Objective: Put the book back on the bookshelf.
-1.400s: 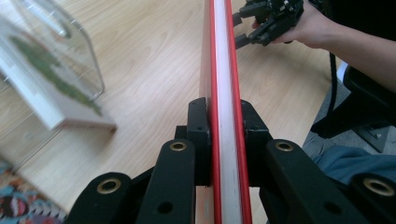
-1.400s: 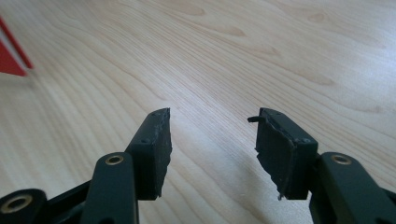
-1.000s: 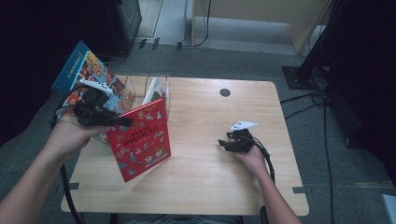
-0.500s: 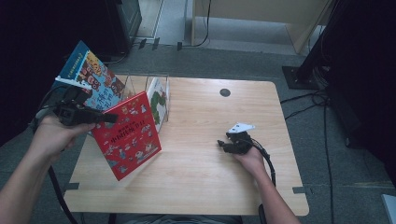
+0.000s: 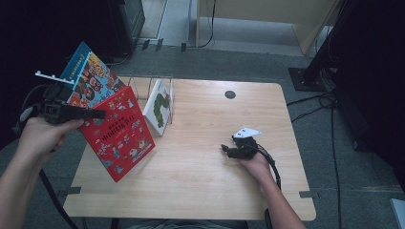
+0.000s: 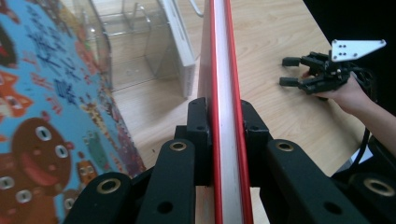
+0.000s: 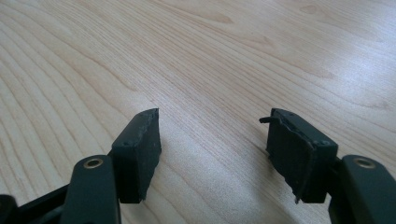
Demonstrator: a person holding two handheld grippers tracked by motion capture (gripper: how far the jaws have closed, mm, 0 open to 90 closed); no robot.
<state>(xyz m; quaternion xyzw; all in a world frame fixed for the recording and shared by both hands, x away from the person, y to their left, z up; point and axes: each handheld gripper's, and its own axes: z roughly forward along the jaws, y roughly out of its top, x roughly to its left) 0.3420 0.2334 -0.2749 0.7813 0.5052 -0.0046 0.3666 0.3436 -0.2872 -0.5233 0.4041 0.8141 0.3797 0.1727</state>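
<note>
I have the red book (image 5: 118, 133) clamped in the left gripper (image 5: 71, 113), which sits at the left middle of the high view. The book hangs off the left edge of the tabletop (image 5: 210, 191), tilted, its lower corner reaching down toward the lower left of the wooden surface. I judge it is held by its edge like this so it can be swung upright and slid into the clear rack (image 5: 153, 88) in the upper left part of the tabletop, where a white book with a green caterpillar (image 5: 160, 106) already stands. Behind the red cover, in the upper left of the frame, a blue picture book (image 5: 88, 76) leans up; what props it I cannot tell.

In the left gripper view the red book (image 6: 222, 93) runs straight up the middle of the frame, edge-on, with one black jaw pressed against each cover. The jaws are narrow, shut on the book's thickness, gripping near its lower part. The blue picture book (image 6: 42, 121) fills the left of that view, and the rack (image 6: 130, 42) sits at the upper left.

The right gripper (image 5: 228, 149) rests right of centre in the high view, well away from the red book. Its jaws have just been opening and now stand wide with nothing between them but bare wood (image 7: 210, 56), so I read that hand as parked and free.
</note>
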